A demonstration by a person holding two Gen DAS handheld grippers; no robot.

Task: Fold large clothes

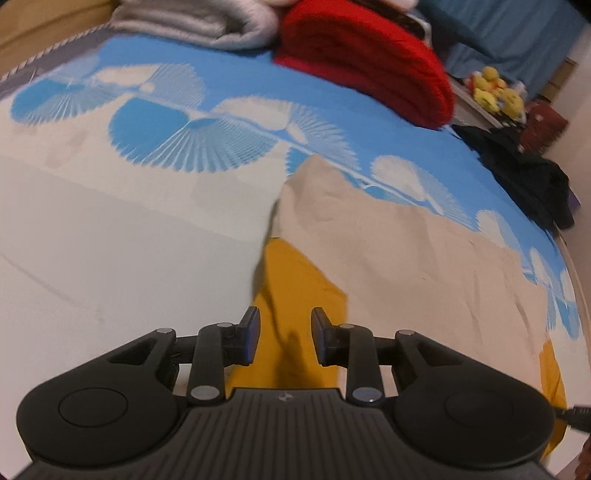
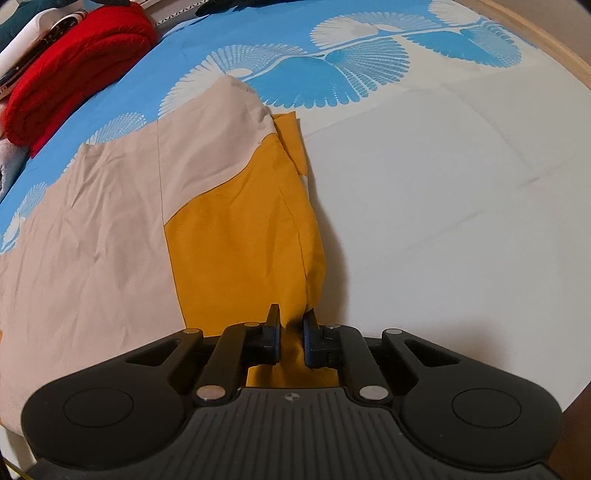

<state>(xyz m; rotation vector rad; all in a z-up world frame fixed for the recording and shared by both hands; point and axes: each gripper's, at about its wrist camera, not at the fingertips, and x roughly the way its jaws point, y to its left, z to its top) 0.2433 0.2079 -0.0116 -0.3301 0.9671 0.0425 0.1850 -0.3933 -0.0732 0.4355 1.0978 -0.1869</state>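
Mustard-and-beige garment lies flat on the bed, its long axis running away from me. My right tongs pinch its near mustard edge; my left tongs hover above it, parted, holding nothing.

Ahead of the black jaws lies a garment in two colours, mustard yellow just in front of them and pale beige to the left and beyond. Under it the bed sheet is plain white to the right of the jaws and, farther ahead, bright blue printed with white fan-shaped fronds strung along thin white stems. Far beyond the jaws sit a solid red folded blanket, a light grey folded cloth, a black heap of clothing and yellow plush toys.
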